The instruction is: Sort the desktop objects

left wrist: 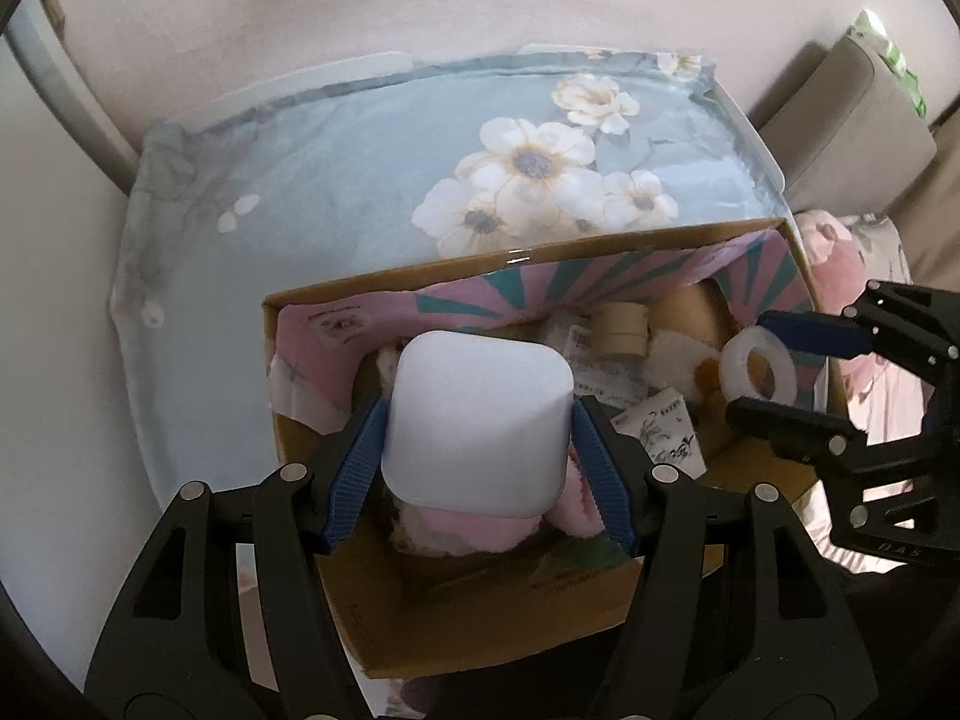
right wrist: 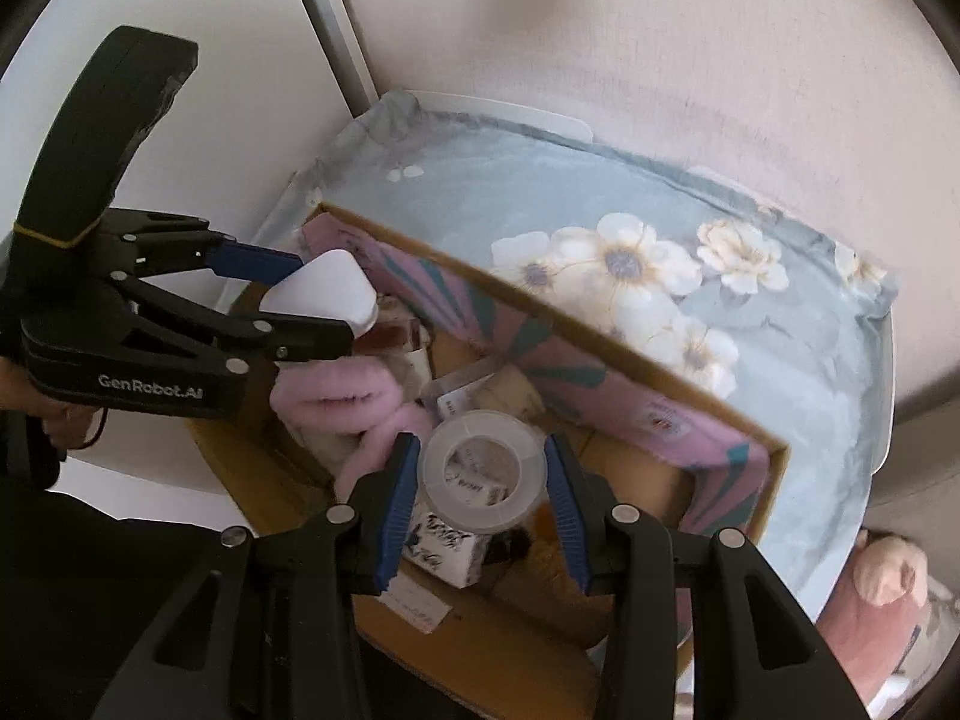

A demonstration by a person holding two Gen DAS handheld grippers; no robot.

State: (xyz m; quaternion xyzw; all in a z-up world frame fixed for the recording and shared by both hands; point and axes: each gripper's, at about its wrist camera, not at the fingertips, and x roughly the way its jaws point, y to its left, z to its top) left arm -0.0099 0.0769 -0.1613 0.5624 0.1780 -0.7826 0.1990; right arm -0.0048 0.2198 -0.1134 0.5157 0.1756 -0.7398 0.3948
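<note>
Now left gripper (left wrist: 477, 438) fingers clamp white box (left wrist: 474, 420); right gripper (right wrist: 483, 483) fingers grip tape roll (right wrist: 483, 477).

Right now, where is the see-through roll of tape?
The clear tape roll is pinched in the right gripper, held over the right side of the cardboard box, just above the pink fluffy thing.

Floral blue cloth (left wrist: 336, 192), pink cushion (right wrist: 870, 612)

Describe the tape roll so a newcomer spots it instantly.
Find the cardboard box on the floral blue cloth. Above its clutter, the right gripper holds the tape roll: a clear plastic ring with an open centre, unlike the solid white container opposite.
</note>
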